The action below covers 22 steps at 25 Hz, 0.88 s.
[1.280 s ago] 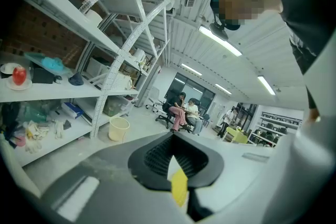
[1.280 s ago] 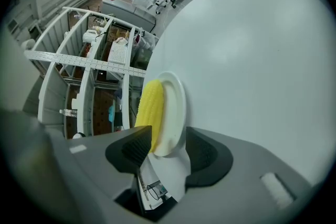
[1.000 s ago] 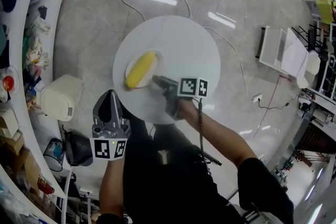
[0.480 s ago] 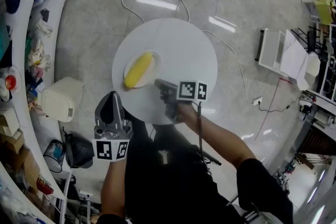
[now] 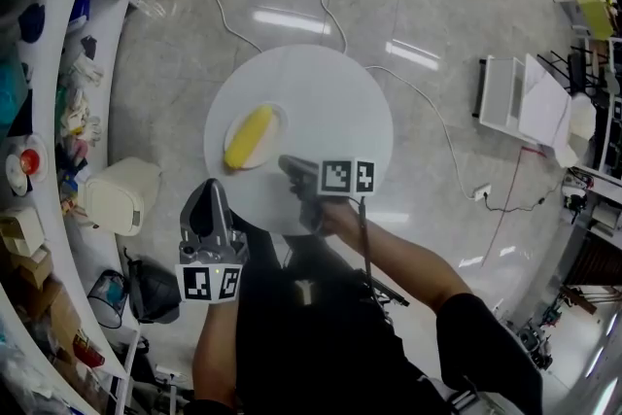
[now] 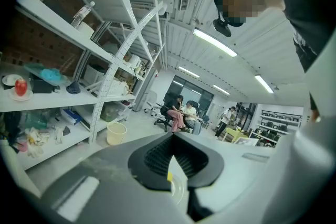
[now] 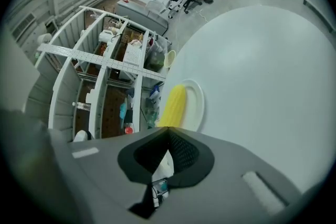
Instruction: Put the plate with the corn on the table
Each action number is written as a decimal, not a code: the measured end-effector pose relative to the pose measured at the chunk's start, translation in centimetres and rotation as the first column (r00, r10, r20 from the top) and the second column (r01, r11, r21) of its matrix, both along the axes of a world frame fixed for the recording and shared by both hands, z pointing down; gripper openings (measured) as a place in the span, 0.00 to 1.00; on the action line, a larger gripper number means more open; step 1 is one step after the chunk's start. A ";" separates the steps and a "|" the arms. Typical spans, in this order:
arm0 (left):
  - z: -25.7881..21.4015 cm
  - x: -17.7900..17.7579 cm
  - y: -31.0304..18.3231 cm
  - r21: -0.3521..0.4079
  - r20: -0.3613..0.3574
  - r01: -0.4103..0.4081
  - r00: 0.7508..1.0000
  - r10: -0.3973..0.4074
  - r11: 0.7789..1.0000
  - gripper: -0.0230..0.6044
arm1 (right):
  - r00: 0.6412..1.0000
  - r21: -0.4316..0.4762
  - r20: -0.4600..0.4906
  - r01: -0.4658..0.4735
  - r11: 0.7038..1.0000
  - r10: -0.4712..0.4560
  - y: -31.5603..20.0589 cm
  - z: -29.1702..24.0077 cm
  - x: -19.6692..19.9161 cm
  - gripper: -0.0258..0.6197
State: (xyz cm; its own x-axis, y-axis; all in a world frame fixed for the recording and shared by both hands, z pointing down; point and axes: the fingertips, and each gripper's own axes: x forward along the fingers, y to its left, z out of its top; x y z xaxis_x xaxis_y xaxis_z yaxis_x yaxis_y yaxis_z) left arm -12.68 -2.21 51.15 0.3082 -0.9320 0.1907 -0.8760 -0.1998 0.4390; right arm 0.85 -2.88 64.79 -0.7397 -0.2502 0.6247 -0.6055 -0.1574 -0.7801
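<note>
Plate (image 5: 274, 124) and corn cob (image 5: 248, 137), one each, on one table (image 5: 330, 102); left tongs (image 6: 171, 136) closed, right tongs (image 7: 168, 129) just closed, both empty.

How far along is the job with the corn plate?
It looks essentially done: the plate with the corn lies flat on the round white table. Nothing is in hand: the right tool has just closed its jaws on nothing, short of the plate, and the left tool is shut and empty too. Nothing visible is left to do.

Glossy grey floor (image 5: 466, 15) — white shelving (image 6: 58, 99) on L.
</note>
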 end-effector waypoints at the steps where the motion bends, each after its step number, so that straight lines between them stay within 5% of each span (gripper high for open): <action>1: -0.3 0.3 0.1 0.001 0.001 0.001 1.000 -0.001 1.000 0.04 | 1.000 0.010 0.005 0.002 1.000 -0.002 0.0 -0.5 0.1 0.05; 12: -4.9 5.0 1.9 0.041 0.011 -0.025 1.000 0.025 0.999 0.04 | 0.995 0.145 0.096 -0.043 0.988 0.029 -0.2 -8.9 2.1 0.05; 22: -10.0 10.8 3.6 0.095 0.023 -0.074 0.997 0.072 0.993 0.04 | 0.994 0.331 0.109 -0.050 0.942 0.015 0.6 -16.4 5.5 0.05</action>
State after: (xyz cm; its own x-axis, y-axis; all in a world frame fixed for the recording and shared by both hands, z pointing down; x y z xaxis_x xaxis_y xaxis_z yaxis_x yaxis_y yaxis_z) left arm -1.84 1.40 41.13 0.3730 -0.9215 0.1083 -0.8658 -0.3038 0.3977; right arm 6.35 -2.28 48.39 -0.7839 -0.4555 0.4221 -0.5175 0.1034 -0.8494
